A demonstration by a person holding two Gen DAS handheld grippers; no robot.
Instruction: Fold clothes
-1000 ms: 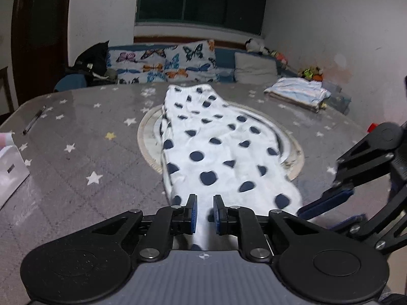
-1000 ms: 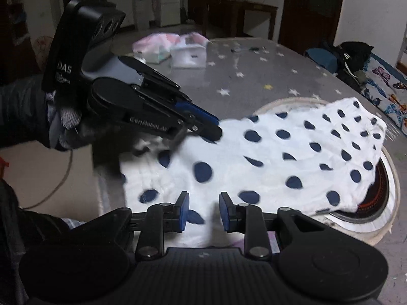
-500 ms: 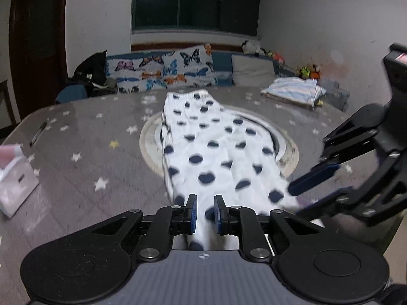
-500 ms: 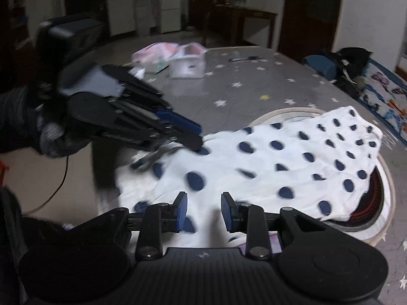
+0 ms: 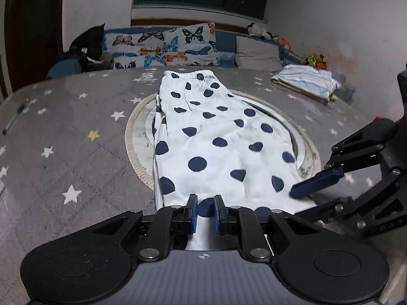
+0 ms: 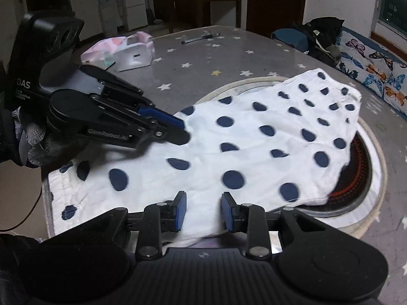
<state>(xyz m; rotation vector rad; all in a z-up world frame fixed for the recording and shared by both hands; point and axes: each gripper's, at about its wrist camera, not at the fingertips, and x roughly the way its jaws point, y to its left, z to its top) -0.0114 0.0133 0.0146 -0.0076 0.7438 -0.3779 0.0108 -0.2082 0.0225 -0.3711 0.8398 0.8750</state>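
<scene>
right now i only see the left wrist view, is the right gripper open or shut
observer: open. The right gripper has its pads apart, with the cloth under the gap.
operator: wheres the near hem, my gripper hides it
observer: The hem lies at the table edge, close to the left gripper.
operator: anything under the cloth on the right
observer: A red-orange ring shows just past the cloth's edge.

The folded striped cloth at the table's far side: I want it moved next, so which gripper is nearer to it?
Right. The right gripper is on the striped cloth's side; the left gripper is farther over, at the polka-dot garment's near hem.
</scene>
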